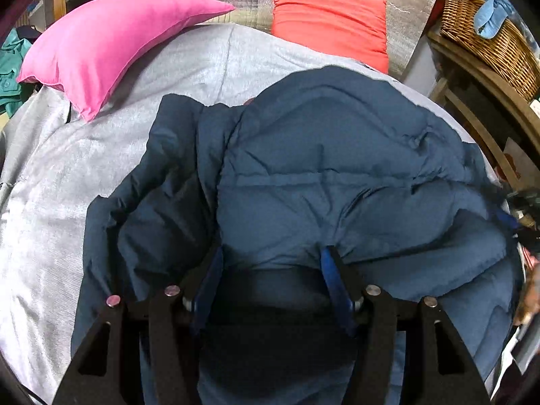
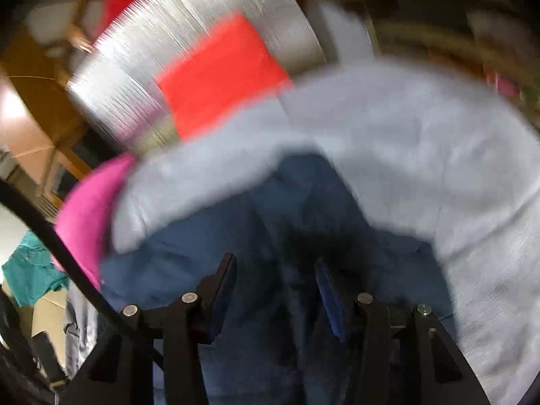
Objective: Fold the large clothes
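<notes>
Pink pillow (image 1: 101, 44): upper left of the left wrist view, lying on the bed cover.
Bed cover (image 1: 50, 185): pale grey, filling the left and centre of that view; in the right wrist view it fills the right side (image 2: 438, 152), blurred.
Jacket (image 1: 337, 168): dark blue, quilted, spread in a puffy heap on the bed cover from the centre to the lower right of the left wrist view; in the right wrist view it lies at lower centre (image 2: 219, 236).
Left gripper (image 1: 271, 258): bottom centre; its blue-padded fingers (image 1: 332, 276) stand apart on either side of a bulge of the jacket's near edge, and whether the pads press on it I cannot tell.
Orange pillow (image 1: 330, 20): top centre, leaning on a silver foil sheet (image 1: 411, 10).
Wicker basket (image 1: 489, 40): upper right, on a wooden shelf.
Right gripper (image 2: 275, 271): bottom centre of its blurred view; fingers apart over dark jacket fabric; grip cannot be made out.
</notes>
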